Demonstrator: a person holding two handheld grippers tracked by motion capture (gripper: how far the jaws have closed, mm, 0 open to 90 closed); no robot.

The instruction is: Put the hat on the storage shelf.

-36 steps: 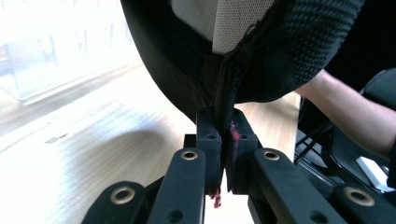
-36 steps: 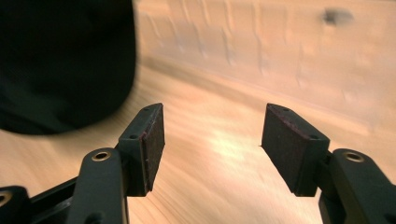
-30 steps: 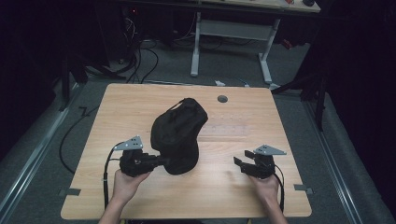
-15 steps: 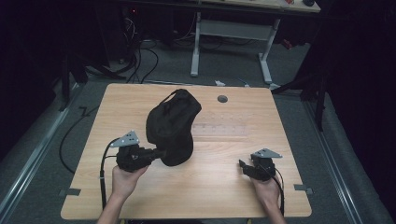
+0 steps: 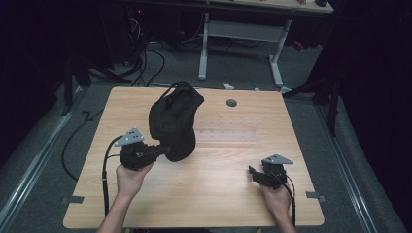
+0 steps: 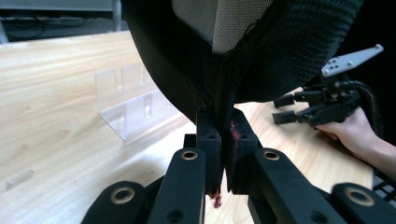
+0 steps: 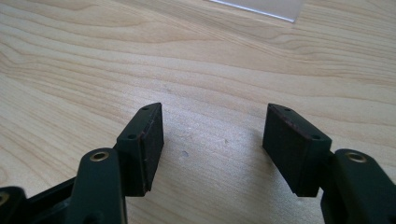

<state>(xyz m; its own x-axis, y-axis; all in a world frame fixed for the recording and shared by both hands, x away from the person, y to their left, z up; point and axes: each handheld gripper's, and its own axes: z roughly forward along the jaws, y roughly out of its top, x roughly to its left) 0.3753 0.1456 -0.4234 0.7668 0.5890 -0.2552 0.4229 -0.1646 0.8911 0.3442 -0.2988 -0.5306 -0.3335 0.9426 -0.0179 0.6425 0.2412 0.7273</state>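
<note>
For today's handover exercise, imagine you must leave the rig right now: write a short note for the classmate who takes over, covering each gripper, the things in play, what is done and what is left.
Left gripper: shut on the lower edge of the black fabric backpack, seam pinched between its pads, bag tilted up off the light wooden table.
Right gripper: open, nothing between its jaws, held low near the table's front right.
Clear plastic stand: on the table beyond the bag, untouched.
Done: bag gripped and lifted at one edge.
Left: probably bring the right gripper in to help; where the bag should end up I cannot tell.
</note>
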